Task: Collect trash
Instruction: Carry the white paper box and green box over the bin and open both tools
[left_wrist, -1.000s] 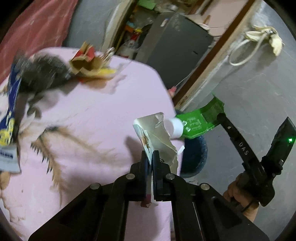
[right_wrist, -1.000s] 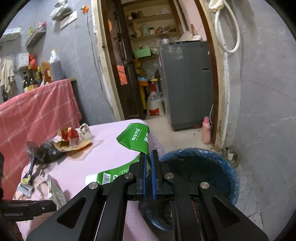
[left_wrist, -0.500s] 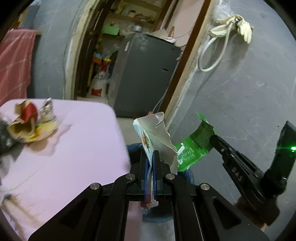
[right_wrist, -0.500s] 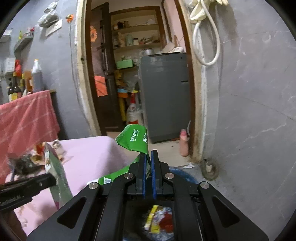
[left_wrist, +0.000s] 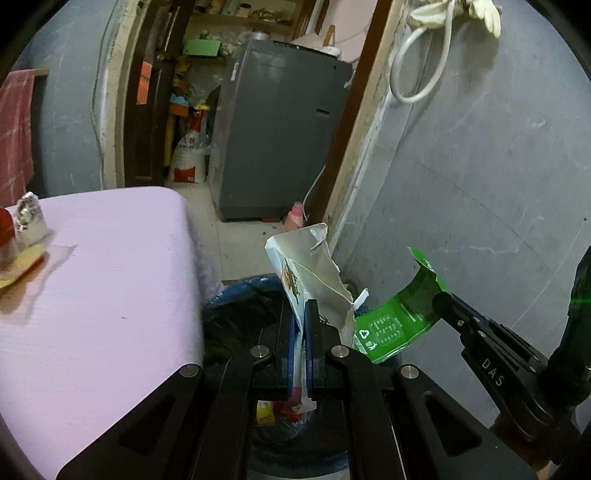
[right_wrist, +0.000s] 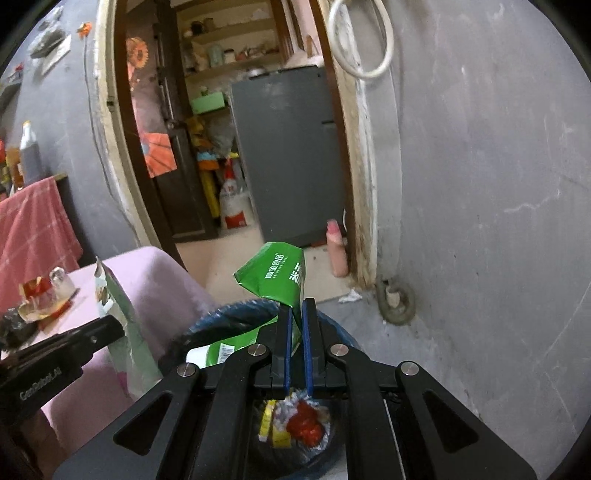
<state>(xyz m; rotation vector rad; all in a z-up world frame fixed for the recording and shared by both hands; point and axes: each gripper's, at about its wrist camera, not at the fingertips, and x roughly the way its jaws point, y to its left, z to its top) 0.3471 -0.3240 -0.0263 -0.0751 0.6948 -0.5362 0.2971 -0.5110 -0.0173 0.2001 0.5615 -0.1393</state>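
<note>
Left wrist view: the left gripper (left_wrist: 303, 317) is pinching a torn white snack pouch (left_wrist: 308, 273) between its closed fingers, holding it upright right over the blue trash bin (left_wrist: 236, 290), which is lined with a black bag. At about 3 o'clock the right gripper (left_wrist: 439, 299) is poking in, clamped on a green wrapper (left_wrist: 399, 321) that's hanging just beside the pouch. The pink-covered table (left_wrist: 103, 295) is filling the 9 o'clock side, with more crumpled wrappers (left_wrist: 22, 236) sitting at its far left edge. A grey fridge (left_wrist: 273, 140) is standing at 12 o'clock behind the doorway, with a pink bottle (left_wrist: 294, 218) on the floor near it.

Right wrist view: the right gripper (right_wrist: 294, 317) is squeezing the green wrapper (right_wrist: 275, 277) with its jaws nearly together, straight above the bin (right_wrist: 221, 317). Yellow and red trash (right_wrist: 295, 424) is already lying inside. At 9 o'clock the left gripper (right_wrist: 114, 325) is holding the pouch (right_wrist: 118, 314) beside the table (right_wrist: 155, 280); nothing's sitting between either piece and the bin opening.
</note>
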